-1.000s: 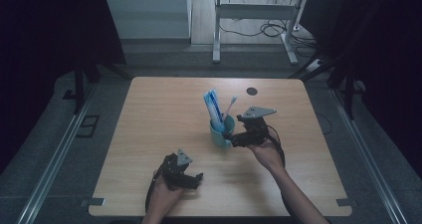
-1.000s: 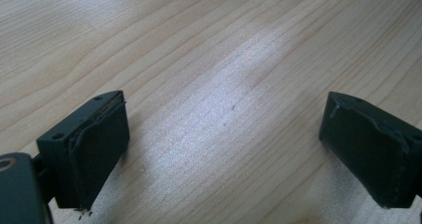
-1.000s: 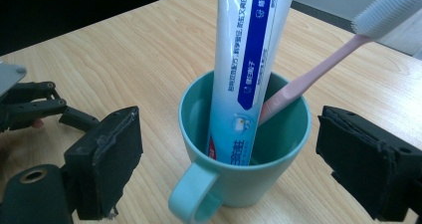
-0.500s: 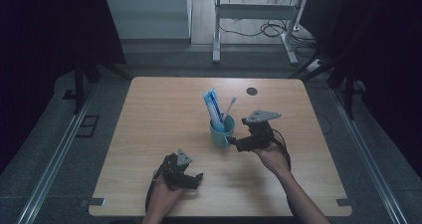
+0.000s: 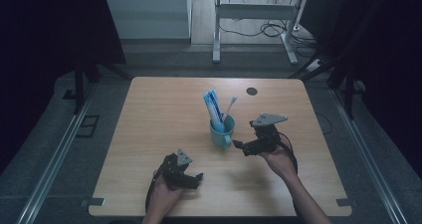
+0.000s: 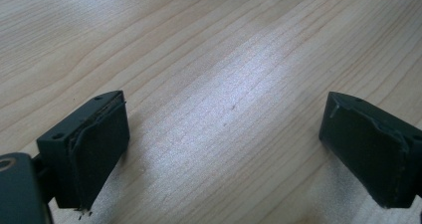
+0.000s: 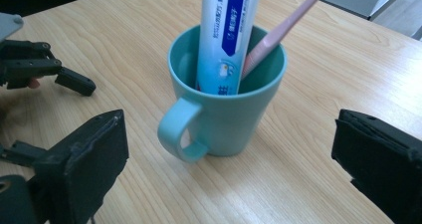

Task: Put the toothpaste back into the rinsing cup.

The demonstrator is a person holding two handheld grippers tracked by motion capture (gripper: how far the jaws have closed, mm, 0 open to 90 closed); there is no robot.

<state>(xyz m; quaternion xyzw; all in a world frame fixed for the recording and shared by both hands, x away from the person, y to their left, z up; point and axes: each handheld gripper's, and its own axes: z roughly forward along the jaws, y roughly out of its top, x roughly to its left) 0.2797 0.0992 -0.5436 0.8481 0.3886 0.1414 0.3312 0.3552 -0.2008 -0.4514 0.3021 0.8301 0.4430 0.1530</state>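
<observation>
Teal plastic, the mug point(image 7: 226, 97) stands upright just ahead of my right gripper point(image 7: 226, 184), its handle point(image 7: 181, 129) turned toward me and a little toward my left jaw. Inside lean a white-and-blue toothpaste tube point(image 7: 224, 35) and a pink toothbrush point(image 7: 278, 27), both rising well above the rim. My right jaws have just been opening and now stand as wide as they go, with nothing between the pads; the mug is beyond their tips, not yet inside. My left gripper point(image 6: 224, 149) hangs wide open over bare wooden table point(image 6: 224, 59), holding nothing, well apart from the mug. The risks I see: if I push forward off-centre, one jaw strikes the handle and spins or slides the light mug away; if I come in high, a pad knocks the tall tube and tips the whole thing over; a squeeze on the curved wall may let it slip out
</observation>
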